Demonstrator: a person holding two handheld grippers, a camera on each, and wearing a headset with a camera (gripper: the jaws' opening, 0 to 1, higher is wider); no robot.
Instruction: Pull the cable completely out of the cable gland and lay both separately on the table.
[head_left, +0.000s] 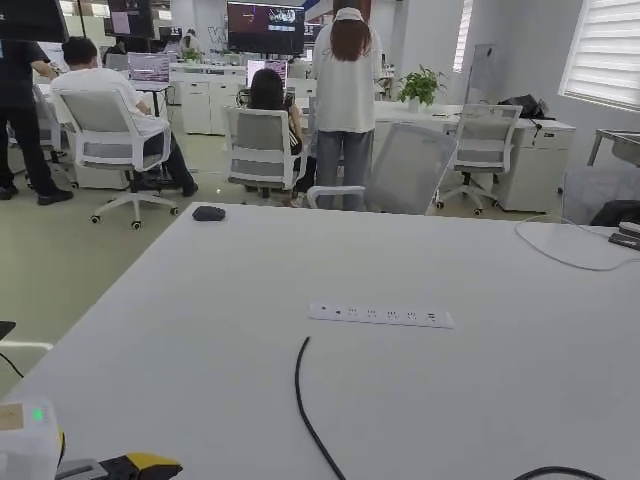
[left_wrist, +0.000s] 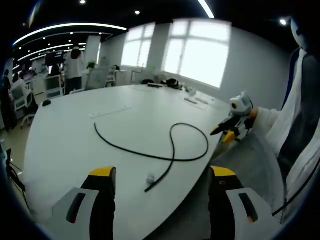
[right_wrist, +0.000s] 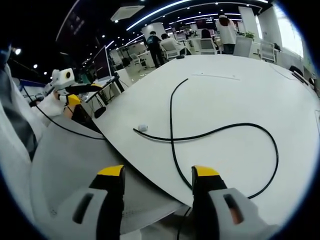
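Hovering pre-grasp off the edge of the white bench (left_wrist: 70, 135), left tool (left_wrist: 162, 173) and right tool (right_wrist: 158, 171) released, empty. Next: clamp small pale cable gland (left_wrist: 150, 178), pull black cable (left_wrist: 172, 136) free.

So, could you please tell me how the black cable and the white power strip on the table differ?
The cable is black, the power strip white. The cable is thin and curves in loops; the power strip is a flat, straight bar. The cable runs toward the near edge; the power strip lies farther back. Both rest on the table.
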